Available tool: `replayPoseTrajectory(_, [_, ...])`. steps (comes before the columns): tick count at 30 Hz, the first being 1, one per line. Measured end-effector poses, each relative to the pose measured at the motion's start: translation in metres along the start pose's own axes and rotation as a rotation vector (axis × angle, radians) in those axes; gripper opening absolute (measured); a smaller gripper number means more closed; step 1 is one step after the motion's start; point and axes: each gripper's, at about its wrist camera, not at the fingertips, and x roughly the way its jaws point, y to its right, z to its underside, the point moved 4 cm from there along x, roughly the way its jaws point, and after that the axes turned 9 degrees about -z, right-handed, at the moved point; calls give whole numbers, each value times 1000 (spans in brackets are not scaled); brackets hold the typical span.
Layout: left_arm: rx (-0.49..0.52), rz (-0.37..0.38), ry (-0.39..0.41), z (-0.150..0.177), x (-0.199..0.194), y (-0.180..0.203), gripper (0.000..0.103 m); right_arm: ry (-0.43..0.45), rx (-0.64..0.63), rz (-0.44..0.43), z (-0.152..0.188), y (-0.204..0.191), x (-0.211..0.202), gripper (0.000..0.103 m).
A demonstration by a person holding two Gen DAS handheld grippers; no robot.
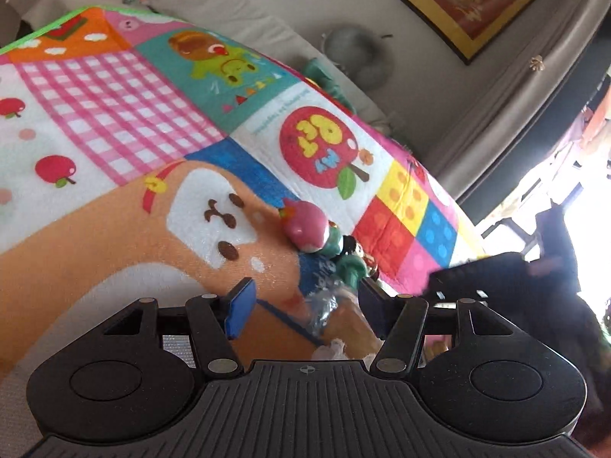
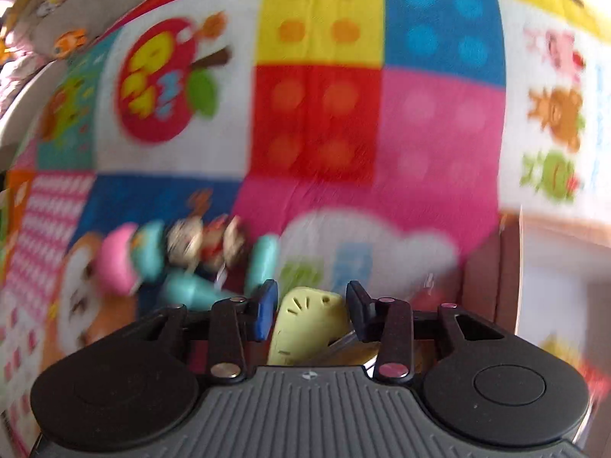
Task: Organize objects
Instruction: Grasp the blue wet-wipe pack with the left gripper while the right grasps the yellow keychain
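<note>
Now, left gripper: jaws spread, grasping nothing
Right gripper: jaws flanking yellow toy, grip unclear
Toy cluster: ten o'clock on mat

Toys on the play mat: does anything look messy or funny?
Yes. A clump of small toys lies jumbled on the mat, a pink one tipped on its side. Crinkled clear plastic sits loose between the left gripper's jaws.

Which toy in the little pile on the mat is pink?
The round pink toy at the end of the toy pile on the play mat. The pieces beside it are teal, brown and black.
</note>
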Motion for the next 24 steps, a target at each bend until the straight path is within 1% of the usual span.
replayPoseTrajectory(3, [-4, 1, -2, 0, 1, 0, 64, -41, 17, -94, 34, -3, -15, 41])
replayPoseTrajectory(5, [-9, 2, -4, 1, 2, -1, 64, -54, 11, -130, 60, -8, -27, 41])
replayPoseTrajectory(6, [-8, 4, -4, 1, 2, -1, 64, -57, -2, -143, 72, -10, -34, 43])
replayPoseTrajectory(8, [-4, 6, -1, 2, 1, 0, 64, -69, -45, -185, 97, -14, -51, 42])
replayPoseTrajectory(9, [-1, 8, 0, 2, 1, 1, 64, -66, -70, -205, 109, -17, -62, 42])
replayPoseTrajectory(10, [1, 11, 2, 2, 0, 1, 64, -38, -104, -207, 121, -18, -78, 45])
replayPoseTrajectory(11, [4, 12, 7, 2, -1, 2, 64, 6, -156, -198, 132, -20, -95, 49])
replayPoseTrajectory(13, [23, 3, 19, 2, -3, 5, 64, 126, -283, -133, 155, -21, -127, 80])
replayPoseTrajectory(14, [52, -8, 30, 2, -6, 9, 64, 174, -340, -86, 169, -18, -139, 83])
replayPoseTrajectory(15, [88, -25, 45, 1, -12, 13, 64, 195, -388, -48, 182, -16, -146, 83])
replayPoseTrajectory(16, [113, -34, 58, 1, -19, 18, 64, 193, -423, -22, 193, -14, -148, 83])
replayPoseTrajectory(18, [144, -11, 64, 2, -39, 28, 64, 176, -457, 16, 210, -5, -146, 83])
replayPoseTrajectory(20, [192, 13, 45, 4, -58, 38, 64, 167, -444, 39, 224, 6, -141, 83])
replayPoseTrajectory(21, [225, 19, 33, 6, -67, 43, 64, 158, -410, 21, 229, 11, -139, 83])
replayPoseTrajectory(22, [259, 26, 23, 8, -75, 48, 64, 154, -365, -24, 233, 10, -134, 83])
replayPoseTrajectory(24, [313, 33, -7, 11, -87, 55, 64, 147, -324, -175, 246, 1, -133, 83])
